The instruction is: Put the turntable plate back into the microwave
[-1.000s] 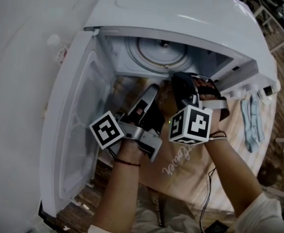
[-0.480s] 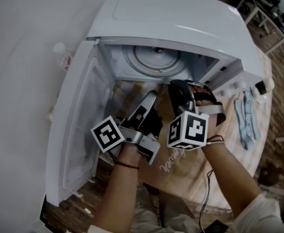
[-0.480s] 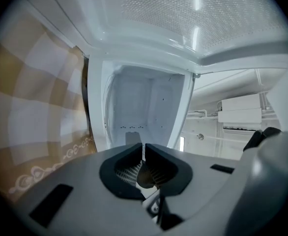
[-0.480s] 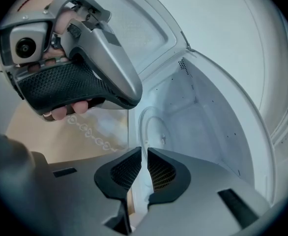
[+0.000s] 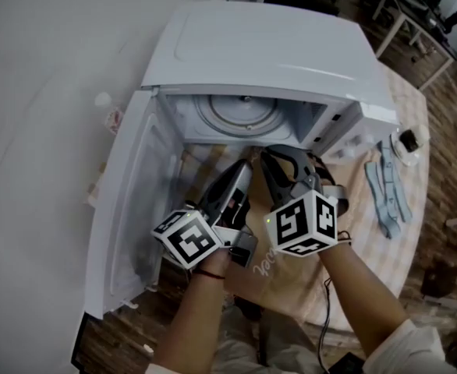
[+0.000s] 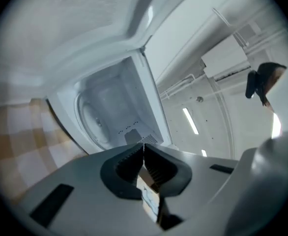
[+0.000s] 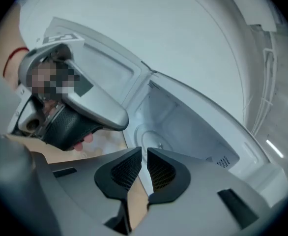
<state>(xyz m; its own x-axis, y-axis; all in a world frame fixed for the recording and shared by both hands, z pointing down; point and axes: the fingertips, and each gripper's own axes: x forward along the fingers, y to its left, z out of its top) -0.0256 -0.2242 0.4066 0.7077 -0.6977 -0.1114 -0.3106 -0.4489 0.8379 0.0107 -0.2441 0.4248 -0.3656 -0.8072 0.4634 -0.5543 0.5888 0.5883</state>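
Withdrawal stage. The left gripper (image 5: 242, 170) and right gripper (image 5: 274, 158) sit farther back from the mouth of the microwave (image 5: 260, 49), shifted toward 6 o'clock; the microwave appears smaller, with more table (image 5: 373, 232) exposed at 3 o'clock.

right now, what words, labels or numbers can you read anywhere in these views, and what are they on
No text reads whole.
Script lettering on the tan table covering: mostly covered, not readable as a word.
Left marker cube and right marker cube: black-and-white square patterns, no words.
Bottle label left of the microwave: too small to read.
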